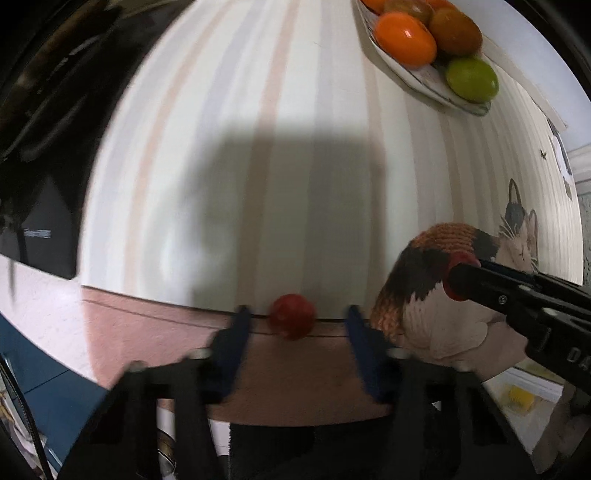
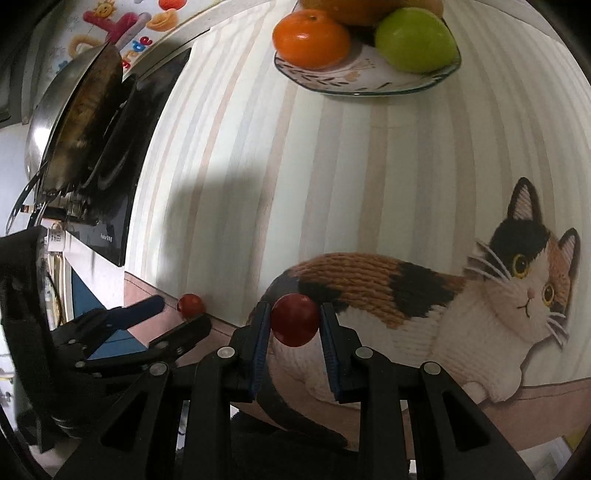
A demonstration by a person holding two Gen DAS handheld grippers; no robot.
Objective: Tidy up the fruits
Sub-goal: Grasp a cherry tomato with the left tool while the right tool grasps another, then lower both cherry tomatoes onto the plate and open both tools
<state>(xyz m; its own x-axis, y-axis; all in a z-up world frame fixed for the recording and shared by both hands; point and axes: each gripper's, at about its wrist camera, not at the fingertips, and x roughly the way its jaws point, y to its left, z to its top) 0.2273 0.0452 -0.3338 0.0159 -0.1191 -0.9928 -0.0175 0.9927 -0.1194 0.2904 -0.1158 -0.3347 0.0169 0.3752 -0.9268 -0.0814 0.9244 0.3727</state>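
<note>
Gripping one cherry tomato, reaching for the second.
Right gripper fingers clamp theirs; left gripper fingers straddle the other tomato at the worktop edge, not pressing.

A small round red fruit sits low in the middle of the right wrist view, dark red and shiny, squeezed from both sides between two blue pads. A second small red fruit lies low in the middle of the left wrist view, on the edge where the striped cloth meets the pink border (it looks blurry there). At the top right of that view a white plate with a leaf pattern holds an orange fruit, a brownish-orange fruit and a green fruit, all round and close together.
</note>
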